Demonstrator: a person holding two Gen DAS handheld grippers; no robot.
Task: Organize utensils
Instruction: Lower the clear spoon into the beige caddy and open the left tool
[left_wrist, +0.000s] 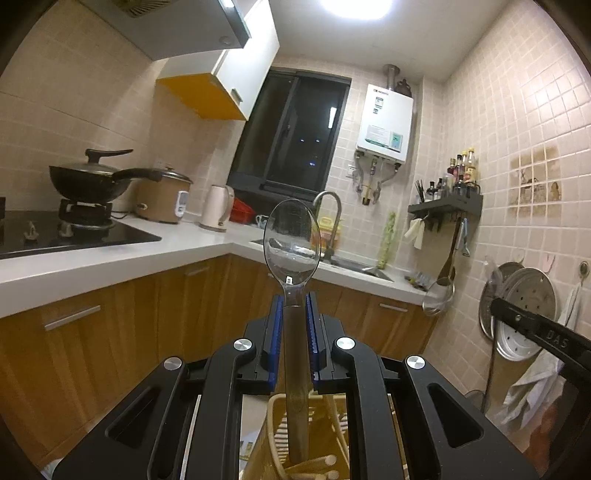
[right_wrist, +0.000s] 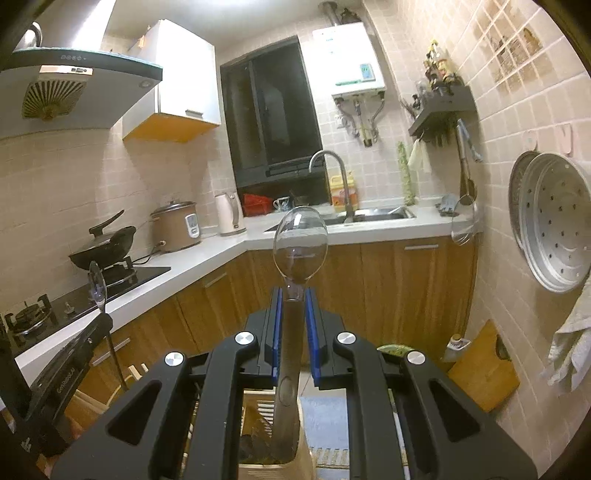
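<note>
- The left gripper (left_wrist: 295, 306) pinches a clear plastic spoon (left_wrist: 291, 243) by the neck; the blue ribbed fingers (left_wrist: 276, 325) press on either side of the handle, and the bowl stands upright at the centre of the frame.
- The lower end of that spoon's handle drops between the black arms into a pale slatted holder (left_wrist: 280, 424) at the bottom of the frame; most of the holder is hidden by the gripper body, and a few wooden stick ends show inside.
- The right gripper (right_wrist: 291, 306) grips a second clear spoon (right_wrist: 300, 245) the same way, blue fingers (right_wrist: 312, 325) closed on its neck, bowl up in mid-frame.
- Its handle also reaches down into a beige holder (right_wrist: 273, 454), cut off by the lower edge; the contents are dark and hard to make out.
- In the right wrist view the left gripper appears at lower left, its spoon seen thin and edge-on.
- In the left wrist view only a black arm of the right gripper enters at the right edge.
- Behind: a white desk (left_wrist: 110, 254) over wood-grain cabinets, a black wok (left_wrist: 88, 177) with a lid, and perforated metal trays (right_wrist: 554, 221) on the tiled wall.
</note>
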